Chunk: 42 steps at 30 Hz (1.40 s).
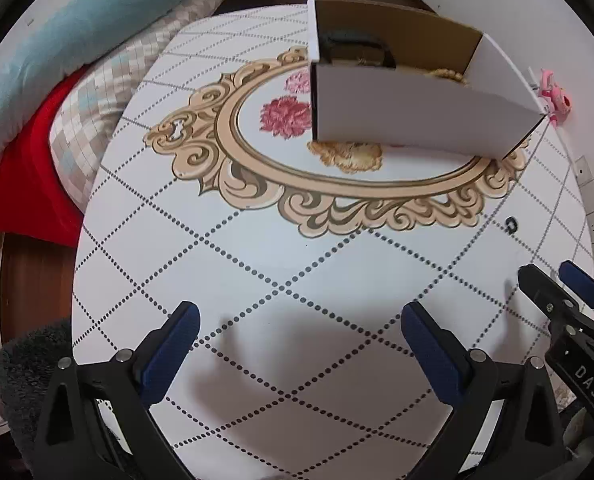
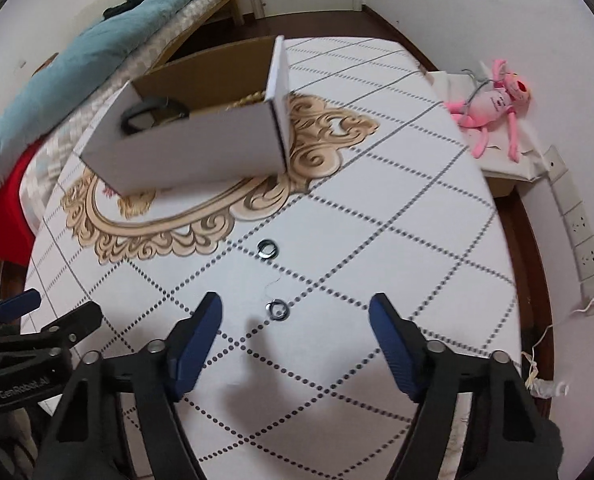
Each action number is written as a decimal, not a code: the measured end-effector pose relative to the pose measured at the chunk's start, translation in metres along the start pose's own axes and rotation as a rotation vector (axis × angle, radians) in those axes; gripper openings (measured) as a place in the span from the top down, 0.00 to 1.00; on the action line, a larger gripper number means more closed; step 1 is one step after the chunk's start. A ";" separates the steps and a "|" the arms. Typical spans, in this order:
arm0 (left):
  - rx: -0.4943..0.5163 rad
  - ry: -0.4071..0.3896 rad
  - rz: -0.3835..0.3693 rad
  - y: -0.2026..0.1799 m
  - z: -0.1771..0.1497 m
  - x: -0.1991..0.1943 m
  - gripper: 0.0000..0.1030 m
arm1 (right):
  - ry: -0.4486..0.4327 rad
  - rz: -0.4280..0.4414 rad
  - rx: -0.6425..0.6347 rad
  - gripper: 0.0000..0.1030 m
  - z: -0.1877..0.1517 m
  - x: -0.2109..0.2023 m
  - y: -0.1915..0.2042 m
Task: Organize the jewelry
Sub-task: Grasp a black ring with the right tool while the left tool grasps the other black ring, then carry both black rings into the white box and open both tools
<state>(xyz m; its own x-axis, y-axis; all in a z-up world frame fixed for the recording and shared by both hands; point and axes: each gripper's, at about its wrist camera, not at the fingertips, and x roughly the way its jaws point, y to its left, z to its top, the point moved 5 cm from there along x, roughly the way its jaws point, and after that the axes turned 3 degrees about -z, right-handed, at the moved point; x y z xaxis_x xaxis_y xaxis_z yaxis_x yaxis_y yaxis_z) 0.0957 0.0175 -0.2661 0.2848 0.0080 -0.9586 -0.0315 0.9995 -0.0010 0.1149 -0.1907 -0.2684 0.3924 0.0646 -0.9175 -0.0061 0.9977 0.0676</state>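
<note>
A white cardboard box (image 1: pixel 417 112) stands open-topped on the patterned table; it also shows in the right wrist view (image 2: pixel 193 148). Inside lie a black bangle (image 2: pixel 153 114) and gold beads (image 2: pixel 249 100). Two silver rings lie on the table: one farther (image 2: pixel 268 249), one nearer (image 2: pixel 277 307), just ahead of my right gripper (image 2: pixel 295 312), which is open and empty. One ring shows in the left wrist view (image 1: pixel 510 224). My left gripper (image 1: pixel 299 320) is open and empty above the table's near part. The right gripper shows at the left view's right edge (image 1: pixel 553 280).
The white table (image 1: pixel 257 264) has a gold ornate print. A bed with a blue blanket (image 1: pixel 77 32) and red cloth lies to the left. A pink plush toy (image 2: pixel 493 104) sits on a side stand at the right. Wall sockets (image 2: pixel 581 236) line the right wall.
</note>
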 end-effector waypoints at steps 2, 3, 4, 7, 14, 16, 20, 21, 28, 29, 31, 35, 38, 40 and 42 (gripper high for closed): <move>-0.002 0.004 0.001 0.001 -0.001 0.001 0.00 | 0.012 0.006 -0.018 0.41 -0.003 0.008 0.006; -0.002 0.003 0.003 0.002 -0.001 0.001 0.00 | 0.016 0.009 -0.022 0.50 -0.003 0.011 0.008; -0.002 0.001 0.008 0.002 -0.002 0.001 0.00 | 0.004 0.001 -0.034 0.58 -0.005 0.013 0.011; 0.001 -0.005 0.017 0.003 -0.001 0.000 0.00 | -0.034 -0.027 -0.069 0.75 -0.008 0.012 0.017; 0.024 -0.034 -0.012 -0.018 0.012 -0.005 0.01 | -0.061 -0.014 -0.023 0.87 -0.005 0.010 0.003; 0.043 -0.055 -0.044 -0.035 0.019 -0.008 0.01 | -0.072 -0.019 0.016 0.87 -0.001 0.008 -0.012; 0.110 -0.069 -0.129 -0.082 0.030 -0.007 0.01 | -0.077 -0.034 0.083 0.87 0.004 0.005 -0.042; 0.127 -0.073 -0.139 -0.092 0.032 -0.006 0.02 | -0.077 -0.038 0.094 0.87 0.007 0.005 -0.047; 0.252 -0.073 -0.180 -0.152 0.035 0.006 0.31 | -0.087 -0.061 0.176 0.87 0.009 -0.002 -0.088; 0.263 -0.072 -0.180 -0.155 0.035 0.008 0.32 | -0.089 -0.064 0.180 0.87 0.010 -0.002 -0.090; 0.278 -0.071 -0.177 -0.161 0.034 0.011 0.48 | -0.095 -0.065 0.191 0.87 0.011 -0.004 -0.095; 0.302 -0.074 -0.174 -0.163 0.034 0.018 0.66 | -0.105 -0.064 0.206 0.87 0.014 -0.006 -0.101; 0.312 -0.082 -0.176 -0.166 0.035 0.017 0.77 | -0.109 -0.065 0.209 0.87 0.016 -0.006 -0.102; 0.314 -0.083 -0.186 -0.167 0.036 0.017 0.90 | -0.108 -0.065 0.212 0.87 0.016 -0.006 -0.103; 0.312 -0.084 -0.192 -0.168 0.037 0.017 0.90 | -0.110 -0.065 0.215 0.87 0.016 -0.006 -0.104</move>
<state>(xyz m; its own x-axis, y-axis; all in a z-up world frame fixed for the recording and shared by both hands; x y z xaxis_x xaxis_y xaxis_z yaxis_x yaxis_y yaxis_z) 0.1415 -0.1497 -0.2717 0.3355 -0.1905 -0.9226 0.3195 0.9443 -0.0788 0.1281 -0.2948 -0.2632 0.4832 -0.0144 -0.8754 0.2141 0.9714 0.1022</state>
